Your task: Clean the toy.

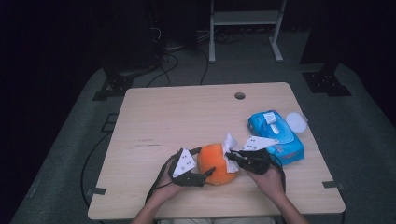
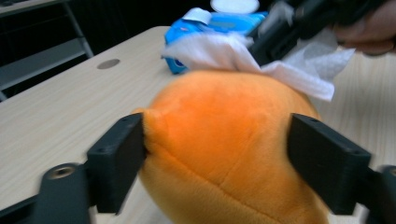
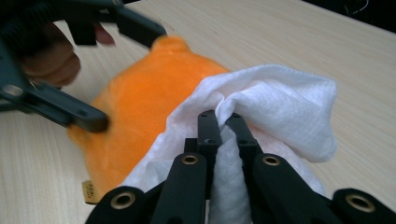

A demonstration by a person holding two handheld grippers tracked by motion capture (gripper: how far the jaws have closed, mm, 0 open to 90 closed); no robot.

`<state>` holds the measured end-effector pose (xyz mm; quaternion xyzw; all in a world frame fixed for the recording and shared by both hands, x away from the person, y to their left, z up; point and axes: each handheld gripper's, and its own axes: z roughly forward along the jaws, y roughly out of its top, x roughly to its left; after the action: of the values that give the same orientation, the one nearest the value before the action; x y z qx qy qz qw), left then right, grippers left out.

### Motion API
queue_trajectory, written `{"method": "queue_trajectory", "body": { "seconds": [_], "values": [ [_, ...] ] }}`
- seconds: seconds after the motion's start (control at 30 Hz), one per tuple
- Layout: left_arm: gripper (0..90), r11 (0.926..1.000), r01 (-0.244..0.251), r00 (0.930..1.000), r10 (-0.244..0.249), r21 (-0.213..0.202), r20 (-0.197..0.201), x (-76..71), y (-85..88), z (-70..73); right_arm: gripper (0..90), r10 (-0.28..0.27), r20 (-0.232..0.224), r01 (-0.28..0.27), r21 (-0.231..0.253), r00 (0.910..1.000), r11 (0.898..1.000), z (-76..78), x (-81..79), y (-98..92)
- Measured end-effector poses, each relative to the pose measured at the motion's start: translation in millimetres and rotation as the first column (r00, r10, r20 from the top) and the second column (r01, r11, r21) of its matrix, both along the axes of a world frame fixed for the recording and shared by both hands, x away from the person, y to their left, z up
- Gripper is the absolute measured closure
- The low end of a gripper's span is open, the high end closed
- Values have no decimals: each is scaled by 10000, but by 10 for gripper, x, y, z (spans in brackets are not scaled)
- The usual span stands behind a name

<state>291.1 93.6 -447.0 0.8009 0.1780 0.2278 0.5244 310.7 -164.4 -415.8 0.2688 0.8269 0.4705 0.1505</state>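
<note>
1. The orange plush toy (image 1: 215, 163) sat near the table's (image 1: 177, 116) front edge.
2. The left gripper (image 2: 215, 154) was spread around it, one pad touching.
3. The right gripper (image 3: 223, 122) pinched a white wipe (image 3: 280, 102) against the toy, so wiping looked underway.
4. Next, I think, the toy needed steadying.

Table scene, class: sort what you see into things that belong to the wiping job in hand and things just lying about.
In the job:
- orange plush toy, between the left claw's jaws
- white wipe, pinched in the right claw and lying against the toy

Lying about:
- blue wipes pack, lid flipped open
- white round lid beside the pack
</note>
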Motion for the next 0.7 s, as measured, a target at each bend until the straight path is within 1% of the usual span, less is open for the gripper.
{"method": "queue_trajectory", "body": {
  "seconds": [0.03,0.1,0.13,0.17,0.2,0.27,0.3,0.37,0.4,0.43,0.47,0.53,0.57,0.63,0.7],
  "values": [
    [250,10000,62,10000,-62,-11,-1,-8,-8,0,856,63,122,-62,-23,9999,10000,21,-31,37],
    [276,9998,181,9998,-181,-49,68,-32,-36,0,856,475,326,-479,101,9983,9988,60,-82,104],
    [283,9997,227,9996,-227,52,138,-44,-46,3,855,643,415,-648,114,9971,9978,76,-95,134],
    [285,9998,214,9996,-214,24,165,-53,-54,3,855,667,457,-669,13,9967,9978,86,-102,157],
    [286,9997,227,9996,-227,-2,144,-53,-52,5,855,641,494,-637,-93,9967,9979,91,-95,160],
    [282,9997,245,9996,-244,-44,143,-43,-37,9,855,455,260,-458,114,9986,9989,69,-54,111],
    [262,9998,176,9998,-175,-46,130,-31,-28,17,855,388,155,-391,149,9991,9991,52,-31,77],
    [188,9999,-18,10000,17,-141,-51,-7,-6,34,856,216,59,-216,90,9997,9997,16,-5,22],
    [169,9996,-56,9999,52,-260,-165,4,5,33,856,187,70,-188,84,9998,9998,2,7,0],
    [164,9996,-69,9997,62,-276,-228,9,17,32,856,142,2,-142,130,9999,9998,-4,14,-16],
    [164,9996,-69,9997,62,-276,-228,9,17,32,855,128,-44,-127,174,9999,9998,-5,19,-24],
    [168,9997,-7,9992,-3,-254,-400,15,24,26,855,146,-2,-146,109,9999,9998,-5,23,-19],
    [202,9997,89,9990,-99,-243,-428,12,21,22,855,140,-11,-140,106,9999,9998,-4,20,-12],
    [241,9997,126,9989,-135,-206,-442,-3,-5,14,855,106,65,-106,73,9999,9999,13,0,15],
    [262,9995,265,9992,-270,-148,-295,-23,-35,13,855,281,371,-280,-39,9989,9996,53,-55,80]
  ]
}}
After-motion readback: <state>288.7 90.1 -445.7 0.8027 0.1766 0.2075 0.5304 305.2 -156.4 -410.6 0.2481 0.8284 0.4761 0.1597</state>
